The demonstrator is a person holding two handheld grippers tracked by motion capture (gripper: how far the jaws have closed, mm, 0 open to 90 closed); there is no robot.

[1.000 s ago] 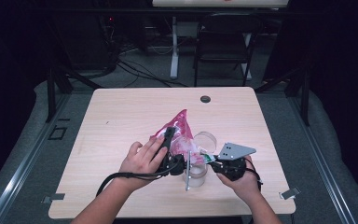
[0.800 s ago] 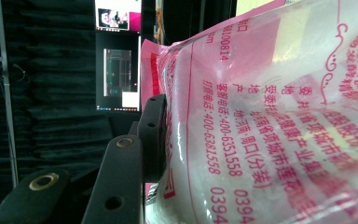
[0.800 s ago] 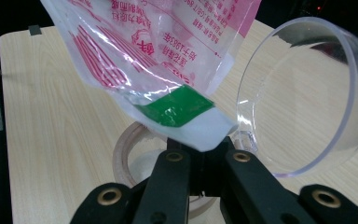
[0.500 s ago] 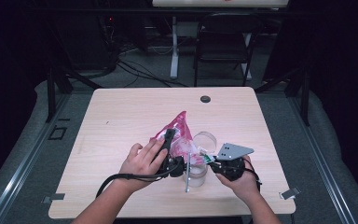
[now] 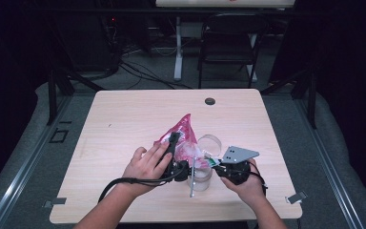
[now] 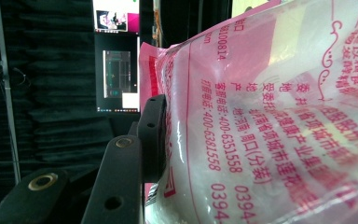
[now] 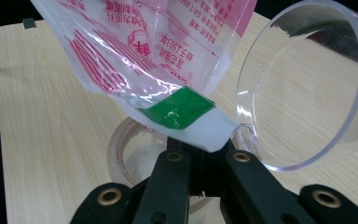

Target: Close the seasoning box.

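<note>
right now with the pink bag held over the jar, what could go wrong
1. The right gripper pinches only the bag by its corner tip; it may slip free.
2. That corner sits beside the jar mouth, so contents could spill onto the table.
3. The hinged clear lid stands close and may get knocked.

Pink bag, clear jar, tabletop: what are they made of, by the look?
Pink bag: thin plastic film, glossy; it creases, shows glare, and is partly see-through under the red print.
Clear jar: rigid transparent plastic or glass, open either way; smooth rim, table visible through it.
Tabletop: light wood or wood-look laminate, matte, with faint grain.
</note>
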